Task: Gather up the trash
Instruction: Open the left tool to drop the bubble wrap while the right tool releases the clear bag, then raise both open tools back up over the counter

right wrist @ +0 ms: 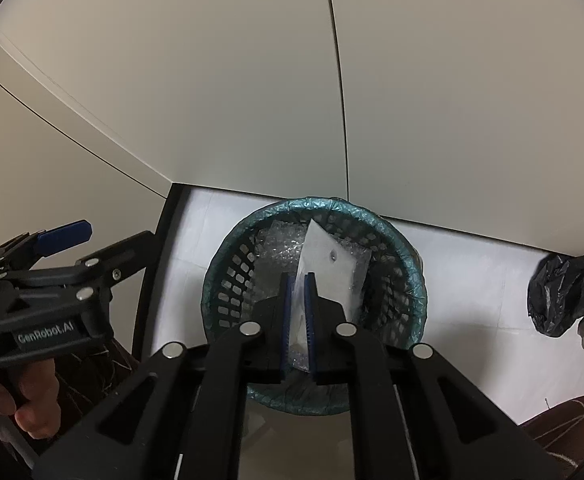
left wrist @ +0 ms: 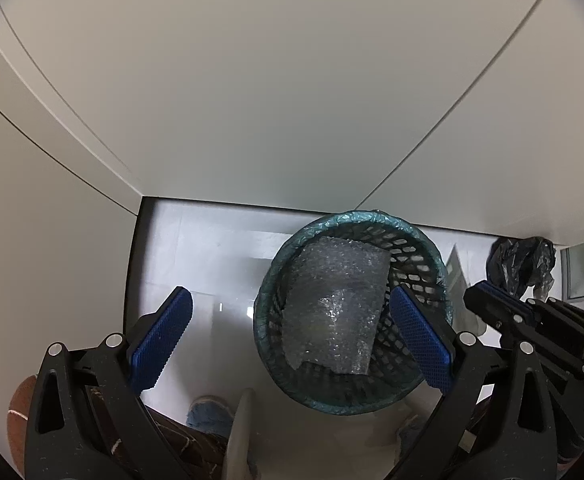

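From my left wrist camera I look almost straight down on the round dark mesh waste basket with its teal plastic liner (left wrist: pixel 352 312), sitting low and centre-right in the frame on the pale glossy floor (left wrist: pixel 196 256) against white cabinet panels. A crumpled sheet of clear bubble wrap (left wrist: pixel 338 304) lies inside it, leaning on the basket wall. My left gripper (left wrist: pixel 290 338) stands as wide as it goes, blue pads splayed to either side with nothing between them — I judge it has nothing left to carry. At the right edge the right gripper (left wrist: pixel 500 304) reaches in, and beyond it a crumpled black plastic bag (left wrist: pixel 522 266) rests on the floor by the wall, outside the basket. From my right wrist camera the same basket fills the lower centre, and the right gripper's blue pads stand nearly together, with a flat white plastic pouch (right wrist: pixel 324 264) sticking up from between them over the basket mouth. The gap looks slightly slack, so I cannot tell whether the pads grip the pouch — held there, I judge, so it falls inside. The black bag sits at the far right, well apart from the basket, probably the next piece to fetch. The left gripper shows at the left edge, a hand (right wrist: pixel 32 392) on its handle.
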`<action>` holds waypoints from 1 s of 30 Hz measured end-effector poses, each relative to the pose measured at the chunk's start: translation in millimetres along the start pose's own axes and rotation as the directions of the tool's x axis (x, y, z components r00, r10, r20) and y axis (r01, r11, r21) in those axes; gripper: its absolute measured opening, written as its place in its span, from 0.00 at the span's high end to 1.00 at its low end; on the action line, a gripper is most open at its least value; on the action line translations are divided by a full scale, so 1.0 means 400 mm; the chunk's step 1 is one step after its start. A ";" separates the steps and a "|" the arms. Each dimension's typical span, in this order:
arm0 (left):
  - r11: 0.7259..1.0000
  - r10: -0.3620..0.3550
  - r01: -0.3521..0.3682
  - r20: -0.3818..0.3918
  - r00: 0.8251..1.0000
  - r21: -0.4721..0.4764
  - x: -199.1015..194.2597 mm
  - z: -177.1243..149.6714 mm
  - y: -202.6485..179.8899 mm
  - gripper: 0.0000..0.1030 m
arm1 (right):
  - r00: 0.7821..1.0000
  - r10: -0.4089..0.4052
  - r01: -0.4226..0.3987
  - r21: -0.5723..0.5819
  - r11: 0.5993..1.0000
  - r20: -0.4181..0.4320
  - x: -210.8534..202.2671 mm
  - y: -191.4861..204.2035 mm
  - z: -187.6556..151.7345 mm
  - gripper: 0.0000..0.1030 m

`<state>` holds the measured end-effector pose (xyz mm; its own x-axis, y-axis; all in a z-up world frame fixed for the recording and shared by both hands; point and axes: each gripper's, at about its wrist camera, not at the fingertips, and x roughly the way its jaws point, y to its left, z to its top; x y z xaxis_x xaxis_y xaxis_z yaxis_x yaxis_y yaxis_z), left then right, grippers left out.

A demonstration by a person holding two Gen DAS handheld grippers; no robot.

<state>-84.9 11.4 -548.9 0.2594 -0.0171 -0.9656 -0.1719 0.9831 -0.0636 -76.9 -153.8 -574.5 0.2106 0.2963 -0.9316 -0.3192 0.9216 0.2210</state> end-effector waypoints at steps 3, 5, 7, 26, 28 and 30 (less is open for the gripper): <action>1.000 0.001 -0.001 -0.007 1.000 -0.009 0.002 0.001 0.004 0.06 | 1.000 0.002 -0.002 -0.002 1.000 0.003 -0.001 0.001 0.000 0.77; 1.000 0.002 -0.002 -0.007 1.000 -0.008 0.002 0.001 0.004 0.06 | 1.000 0.007 -0.007 -0.001 1.000 0.003 -0.003 0.001 -0.002 0.75; 1.000 0.003 -0.003 -0.006 1.000 -0.009 0.002 0.001 0.005 0.06 | 1.000 0.003 -0.003 -0.001 1.000 0.004 -0.004 0.004 -0.002 0.70; 0.997 -0.072 0.073 0.040 0.997 -0.015 -0.017 0.002 0.006 0.06 | 0.973 -0.193 0.182 0.099 0.978 0.128 -0.126 -0.063 -0.012 0.11; 0.996 -0.084 0.085 0.048 0.995 -0.004 -0.023 0.000 0.001 0.06 | 0.966 -0.215 0.200 0.109 0.974 0.145 -0.163 -0.071 -0.017 0.10; 0.996 -0.092 0.091 0.047 0.995 0.005 -0.031 -0.002 -0.005 0.06 | 0.961 -0.224 0.206 0.124 0.971 0.161 -0.206 -0.075 -0.016 0.10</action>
<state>-88.5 9.5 -537.2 0.3182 -0.0985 -0.9429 -0.1426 0.9783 -0.1503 -90.6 -207.4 -506.1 0.4230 0.1184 -0.8984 -0.1517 0.9867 0.0586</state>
